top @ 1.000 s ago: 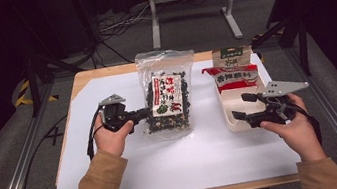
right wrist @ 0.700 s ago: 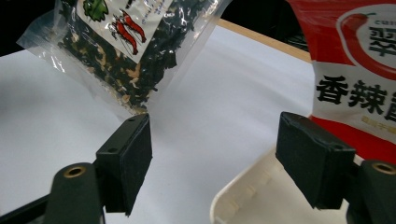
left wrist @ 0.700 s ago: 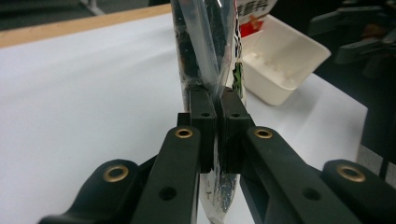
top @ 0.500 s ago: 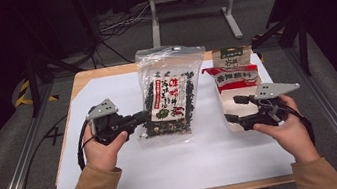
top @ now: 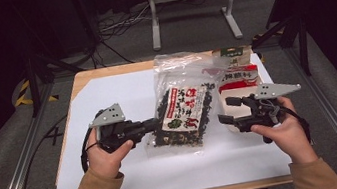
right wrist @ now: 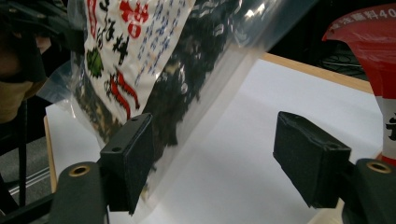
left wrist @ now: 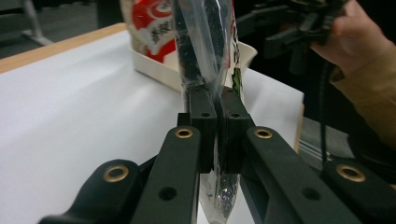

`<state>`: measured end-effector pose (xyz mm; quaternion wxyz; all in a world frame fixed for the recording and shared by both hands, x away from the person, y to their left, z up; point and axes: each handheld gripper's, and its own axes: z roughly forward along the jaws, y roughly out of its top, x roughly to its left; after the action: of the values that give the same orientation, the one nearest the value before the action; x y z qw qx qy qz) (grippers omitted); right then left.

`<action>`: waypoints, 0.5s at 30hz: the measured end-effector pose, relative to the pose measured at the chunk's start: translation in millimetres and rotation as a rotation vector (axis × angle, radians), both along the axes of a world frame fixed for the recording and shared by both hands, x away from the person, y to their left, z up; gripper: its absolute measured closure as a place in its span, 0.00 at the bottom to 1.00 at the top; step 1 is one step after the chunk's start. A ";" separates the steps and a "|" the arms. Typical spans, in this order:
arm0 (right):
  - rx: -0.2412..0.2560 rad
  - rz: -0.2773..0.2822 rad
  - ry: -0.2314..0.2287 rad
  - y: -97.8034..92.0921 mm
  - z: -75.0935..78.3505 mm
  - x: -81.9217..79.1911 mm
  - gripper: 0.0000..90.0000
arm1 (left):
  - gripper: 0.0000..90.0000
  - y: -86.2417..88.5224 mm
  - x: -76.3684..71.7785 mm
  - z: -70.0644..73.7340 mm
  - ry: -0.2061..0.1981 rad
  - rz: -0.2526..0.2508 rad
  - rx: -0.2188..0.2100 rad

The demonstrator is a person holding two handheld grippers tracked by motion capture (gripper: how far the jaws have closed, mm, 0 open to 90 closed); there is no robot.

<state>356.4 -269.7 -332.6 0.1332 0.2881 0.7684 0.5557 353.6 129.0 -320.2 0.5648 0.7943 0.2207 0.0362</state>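
Seaweed bag edge pinched in left claw, contents blurred, right claw wide beside it

The bag is clear plastic, full of dark dried seaweed, with a white label printed in red and green on its front. It is sealed. My left tongs pinch its near-left edge, and in the left gripper view the film stands on edge between the pads. The bag is lifted and tilted off the white surface there, its far end toward the surface's back edge. Its right side hangs just beside one pad of my right tongs, which gape wide.
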 end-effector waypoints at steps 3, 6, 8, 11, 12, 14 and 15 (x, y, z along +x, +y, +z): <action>0.019 0.009 0.004 0.5 0.4 -0.5 0.32 | 0.97 -4.7 -1.9 -0.6 0.004 -0.033 -0.004; 0.067 0.042 0.017 3.4 0.3 -2.1 0.32 | 0.97 -12.3 -4.2 -2.5 -0.001 -0.079 -0.003; 0.074 0.051 0.019 4.5 0.3 -2.4 0.32 | 0.97 -14.3 -5.0 -3.2 -0.001 -0.090 -0.003; 0.085 0.076 0.022 7.5 -0.5 -2.8 0.31 | 0.97 -18.6 -5.2 -6.2 -0.003 -0.122 -0.016; 0.092 0.084 0.025 8.3 -0.8 -2.8 0.31 | 0.97 -19.4 -4.9 -6.9 -0.002 -0.130 -0.020; 0.115 0.103 0.031 9.8 -0.9 -3.4 0.33 | 0.96 -20.9 -4.1 -8.8 -0.008 -0.138 -0.026; 0.125 0.114 0.038 10.6 -0.7 -4.0 0.36 | 0.96 -21.5 -3.8 -9.8 -0.002 -0.136 -0.031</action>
<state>352.4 -259.1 -333.4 0.0684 0.2622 0.7498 0.6036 349.8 107.6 -330.0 0.5783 0.7987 0.1663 -0.0051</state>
